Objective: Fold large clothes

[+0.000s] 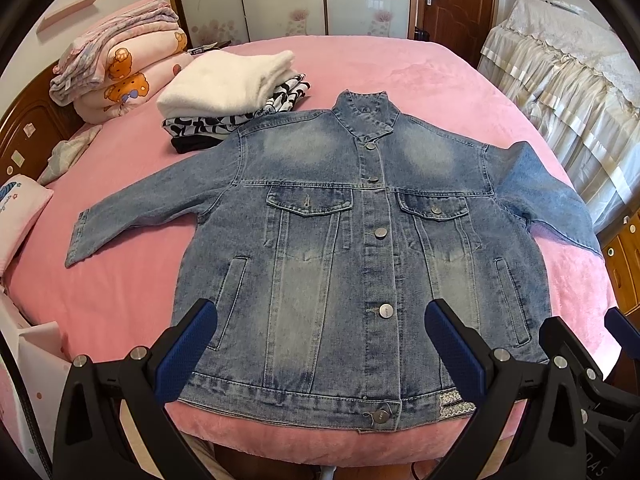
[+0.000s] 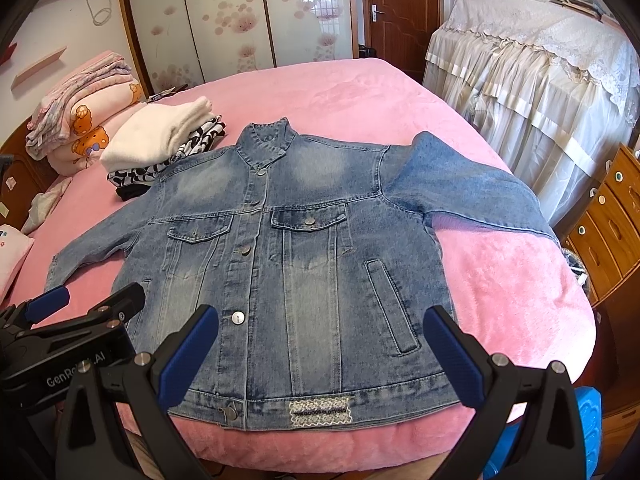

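Pink bed: folded pile touching jacket.

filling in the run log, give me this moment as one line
stage: before first fold | denim jacket: flat, face up, buttoned, sleeves spread on pink bed | left tongs: open, empty, above hem | right tongs: open, empty, above hem

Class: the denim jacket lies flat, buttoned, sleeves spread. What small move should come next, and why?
Probably bring the left gripper to the left sleeve cuff and grasp it. The denim jacket is unfolded, both sleeves lie outward on the pink bed, and both grippers hang open, holding nothing.
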Demonstrator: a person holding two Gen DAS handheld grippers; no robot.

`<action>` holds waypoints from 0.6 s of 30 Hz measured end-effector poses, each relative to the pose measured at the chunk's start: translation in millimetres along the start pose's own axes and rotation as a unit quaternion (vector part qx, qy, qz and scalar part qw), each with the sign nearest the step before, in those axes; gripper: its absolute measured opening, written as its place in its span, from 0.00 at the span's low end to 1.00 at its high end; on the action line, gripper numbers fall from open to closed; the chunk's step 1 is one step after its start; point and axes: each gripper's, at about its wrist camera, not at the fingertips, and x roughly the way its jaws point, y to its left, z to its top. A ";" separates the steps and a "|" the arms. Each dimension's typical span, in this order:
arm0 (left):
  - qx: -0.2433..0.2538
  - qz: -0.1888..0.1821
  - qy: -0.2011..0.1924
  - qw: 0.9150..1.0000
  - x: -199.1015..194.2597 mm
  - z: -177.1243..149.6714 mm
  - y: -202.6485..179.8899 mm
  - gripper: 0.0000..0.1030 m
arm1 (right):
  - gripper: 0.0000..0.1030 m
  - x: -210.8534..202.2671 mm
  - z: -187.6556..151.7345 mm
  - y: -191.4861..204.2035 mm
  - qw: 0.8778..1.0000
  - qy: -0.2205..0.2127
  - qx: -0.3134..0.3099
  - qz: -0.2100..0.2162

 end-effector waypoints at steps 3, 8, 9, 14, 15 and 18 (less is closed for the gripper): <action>0.003 0.002 0.003 1.000 0.5 3.2 -5.1 0.99 | 1.00 3.4 0.1 -2.3 1.000 0.002 0.004 0.002; 0.010 0.008 0.007 1.000 3.0 7.3 -14.1 0.99 | 1.00 7.8 0.6 -7.6 1.000 0.004 0.012 0.004; 0.012 0.008 0.008 1.000 3.7 8.4 -16.2 0.99 | 1.00 8.2 1.3 -10.4 1.000 0.005 0.014 0.006; 0.025 0.012 0.008 1.000 6.3 13.5 -28.0 0.99 | 1.00 12.7 2.3 -20.6 1.000 0.007 0.026 0.009; 0.027 0.013 0.007 1.000 7.0 14.5 -30.3 0.99 | 1.00 13.7 3.1 -23.3 1.000 0.007 0.029 0.010; 0.034 0.015 0.005 0.999 8.6 17.5 -37.7 0.99 | 1.00 16.0 3.8 -29.2 0.999 0.008 0.037 0.012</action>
